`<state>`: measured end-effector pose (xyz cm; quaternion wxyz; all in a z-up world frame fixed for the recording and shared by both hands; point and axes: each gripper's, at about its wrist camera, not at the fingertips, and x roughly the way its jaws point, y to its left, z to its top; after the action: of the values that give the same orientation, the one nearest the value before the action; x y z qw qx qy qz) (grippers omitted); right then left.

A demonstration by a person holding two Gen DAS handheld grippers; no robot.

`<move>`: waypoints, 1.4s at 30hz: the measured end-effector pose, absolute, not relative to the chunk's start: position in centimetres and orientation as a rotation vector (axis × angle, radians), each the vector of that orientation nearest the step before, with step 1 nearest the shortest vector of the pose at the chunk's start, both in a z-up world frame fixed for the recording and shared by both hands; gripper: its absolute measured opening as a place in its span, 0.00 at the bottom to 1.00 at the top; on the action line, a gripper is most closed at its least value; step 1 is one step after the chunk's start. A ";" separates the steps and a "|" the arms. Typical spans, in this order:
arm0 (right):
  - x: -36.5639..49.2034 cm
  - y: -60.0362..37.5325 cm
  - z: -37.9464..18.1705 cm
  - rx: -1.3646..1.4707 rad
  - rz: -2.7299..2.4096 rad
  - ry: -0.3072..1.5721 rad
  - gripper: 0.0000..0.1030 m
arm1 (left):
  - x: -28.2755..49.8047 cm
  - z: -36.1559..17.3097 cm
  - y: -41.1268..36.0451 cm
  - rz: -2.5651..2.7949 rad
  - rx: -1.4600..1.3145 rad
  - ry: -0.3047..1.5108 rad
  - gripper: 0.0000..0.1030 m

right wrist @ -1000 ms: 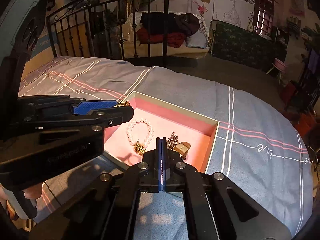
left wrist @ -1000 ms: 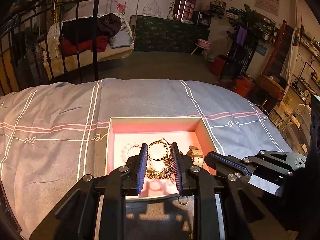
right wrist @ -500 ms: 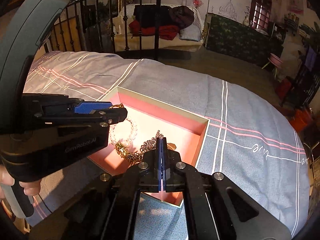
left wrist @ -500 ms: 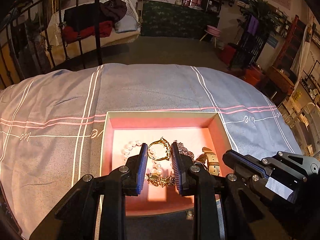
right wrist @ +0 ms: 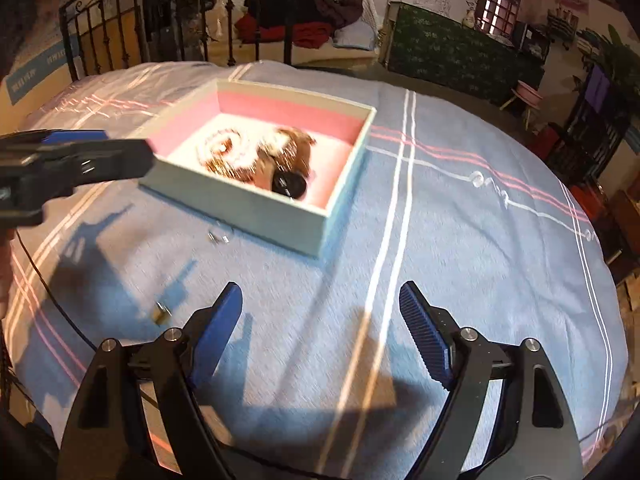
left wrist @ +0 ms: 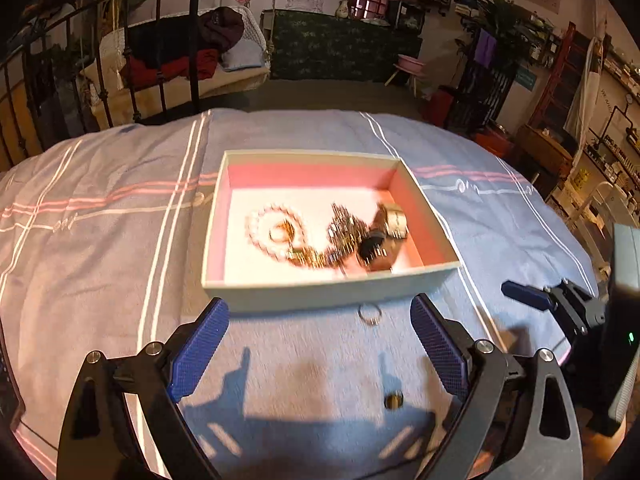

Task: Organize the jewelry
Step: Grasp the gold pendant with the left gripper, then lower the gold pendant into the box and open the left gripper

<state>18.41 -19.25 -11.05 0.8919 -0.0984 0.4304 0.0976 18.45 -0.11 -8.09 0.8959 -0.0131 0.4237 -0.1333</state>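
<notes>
A shallow box [left wrist: 320, 294] with a pink lining sits on the bed; it also shows in the right wrist view [right wrist: 256, 208]. Inside lie a pearl bracelet [left wrist: 260, 232], a gold ring [left wrist: 282, 232], a tangled chain [left wrist: 340, 232] and a watch [left wrist: 390, 220]. A silver ring [left wrist: 370, 314] and a small gold piece [left wrist: 394, 401] lie on the cover in front of the box. My left gripper [left wrist: 320, 350] is open and empty, just short of the box. My right gripper [right wrist: 322, 330] is open and empty, further from the box.
The bed has a grey-blue cover [left wrist: 100, 260] with pink and white stripes. A black iron bed frame [left wrist: 160, 80] stands behind it. Shelves and furniture [left wrist: 560, 120] stand at the right. Small metal pieces [right wrist: 220, 237] [right wrist: 160, 314] lie on the cover.
Both grippers have opened and pulled back from the box. The gold ring the left gripper held over the box now lies inside it.
</notes>
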 end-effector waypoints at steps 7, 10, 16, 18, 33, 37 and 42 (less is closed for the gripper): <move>17.2 -22.1 -12.8 -0.167 0.138 0.933 0.89 | 14.9 -12.7 -3.6 -0.323 0.105 0.953 0.60; 17.3 -22.2 -12.7 -0.172 0.132 0.932 0.89 | 14.7 -13.3 -4.2 -0.308 0.179 0.898 0.36; 17.4 -19.8 -12.6 -0.198 0.200 0.934 0.89 | 15.2 -13.1 -2.1 -0.315 0.108 0.899 0.10; 17.7 -17.9 -12.7 -0.269 0.226 0.942 0.90 | 15.3 -13.0 -1.1 -0.299 0.076 0.905 0.10; 18.3 -12.3 -12.3 -0.167 0.469 0.952 0.01 | 15.3 -10.7 2.3 -0.272 -0.048 0.888 0.10; 18.1 -12.7 -10.9 -0.146 0.465 0.908 0.01 | 16.2 -9.4 1.4 -0.289 -0.036 0.862 0.10; 20.0 -13.5 -7.8 -0.130 0.432 0.835 0.01 | 19.6 -6.6 0.4 -0.279 -0.021 0.818 0.10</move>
<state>19.95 -13.54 -7.82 0.8895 -0.0624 0.4020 0.2078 19.62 0.41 -6.62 0.9080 -0.0103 0.3964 -0.1353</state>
